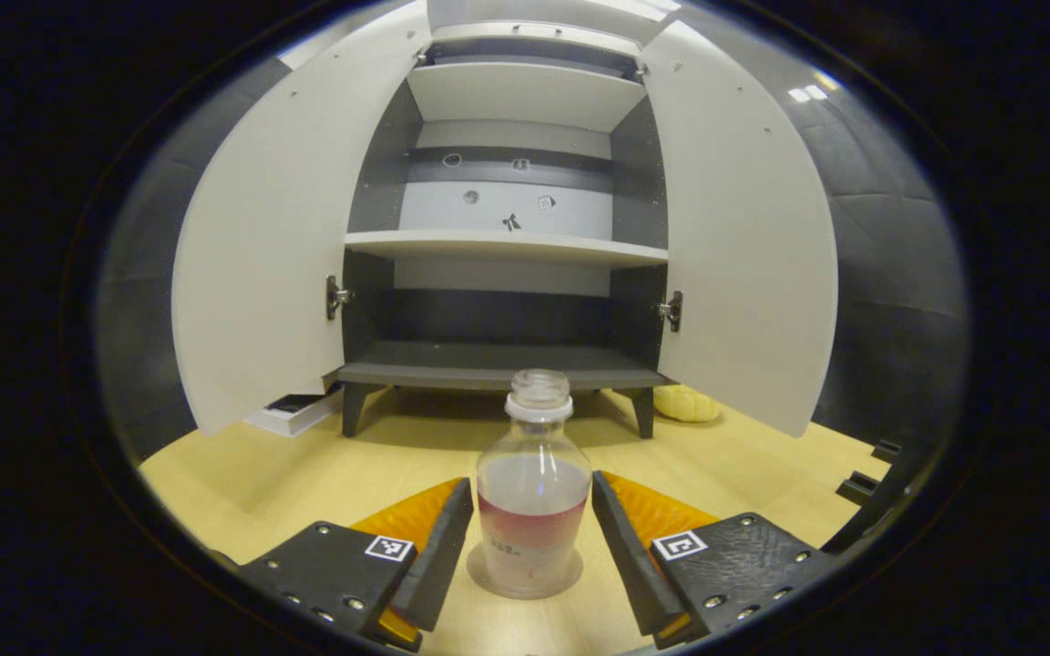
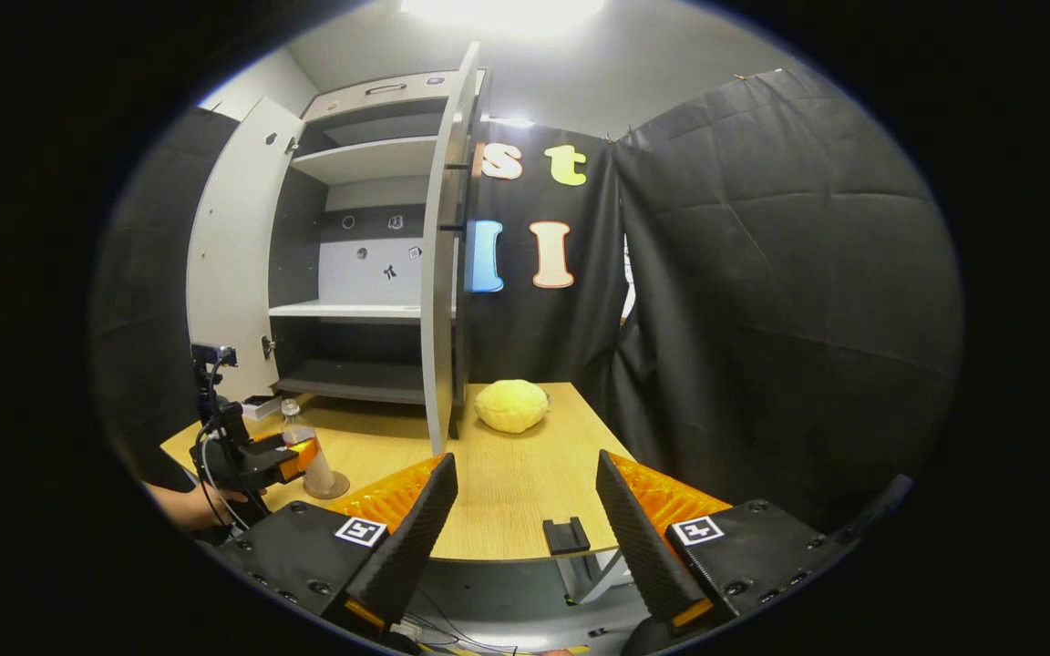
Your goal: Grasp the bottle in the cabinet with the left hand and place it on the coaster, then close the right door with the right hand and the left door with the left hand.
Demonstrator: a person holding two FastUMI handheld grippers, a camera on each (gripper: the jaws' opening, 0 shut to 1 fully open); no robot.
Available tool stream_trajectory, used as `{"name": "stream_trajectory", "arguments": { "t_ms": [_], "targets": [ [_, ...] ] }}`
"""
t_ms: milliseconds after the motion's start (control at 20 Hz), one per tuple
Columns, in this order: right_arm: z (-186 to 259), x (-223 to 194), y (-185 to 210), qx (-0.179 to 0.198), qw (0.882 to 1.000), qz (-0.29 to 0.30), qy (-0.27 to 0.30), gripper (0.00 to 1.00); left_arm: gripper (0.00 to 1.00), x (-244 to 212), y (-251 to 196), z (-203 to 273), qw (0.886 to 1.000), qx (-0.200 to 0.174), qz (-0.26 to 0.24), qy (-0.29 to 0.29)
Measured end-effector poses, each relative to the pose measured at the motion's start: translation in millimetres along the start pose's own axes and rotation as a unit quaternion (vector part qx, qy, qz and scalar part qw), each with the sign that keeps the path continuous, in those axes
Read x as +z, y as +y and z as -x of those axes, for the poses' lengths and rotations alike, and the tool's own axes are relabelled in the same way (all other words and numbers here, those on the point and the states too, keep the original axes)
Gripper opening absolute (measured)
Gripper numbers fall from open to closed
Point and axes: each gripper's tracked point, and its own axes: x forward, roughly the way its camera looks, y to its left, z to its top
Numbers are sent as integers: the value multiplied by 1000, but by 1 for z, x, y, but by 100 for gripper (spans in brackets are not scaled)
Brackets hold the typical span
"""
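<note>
Bottle: in the left gripper view the clear, capless bottle (image 1: 532,492) stands upright on the round coaster (image 1: 525,576), at 6 o'clock from the cabinet; it holds some reddish liquid low down.
Left gripper: the left gripper (image 1: 532,538) has its fingers spread to either side of the bottle, with a narrow gap showing on each side, so neither finger presses on it. In the right gripper view it sits at 9 o'clock, held by a hand (image 2: 206,504), level with the bottle.
Right gripper: the right gripper (image 2: 525,519) is spread wide with nothing between its fingers, hanging over the near edge of the table (image 2: 507,510).
Cabinet: the cabinet (image 1: 502,273) stands at the back of the table, its shelves bare.
Left door: the left door (image 1: 261,246) is swung wide open at 9 o'clock.
Right door: the right door (image 1: 744,246) is swung wide open at 3 o'clock.
Other things: a yellow, lumpy soft thing (image 2: 511,405) lies just right of the cabinet; a flat white box (image 1: 293,412) lies under the left door; a small black clip (image 2: 566,536) sits at the table's near edge.
</note>
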Motion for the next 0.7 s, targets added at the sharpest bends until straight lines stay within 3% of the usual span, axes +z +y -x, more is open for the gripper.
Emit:
{"name": "stream_trajectory", "arguments": {
  "t_ms": [300, 400, 700],
  "targets": [
    [-21, 33, 1, 19, 999, -33, -28, 94, 80, 56, -3, 19, 1000, 1, -6, -30],
    [-31, 52, 2, 27, 998, -43, -42, 98, 80, 82, 0, 36, 999, 11, -18, -40],
    [-66, 104, 9, 47, 995, -56, -68, 94, 80, 168, 32, 96, 994, 56, -42, -79]
  ]
}}
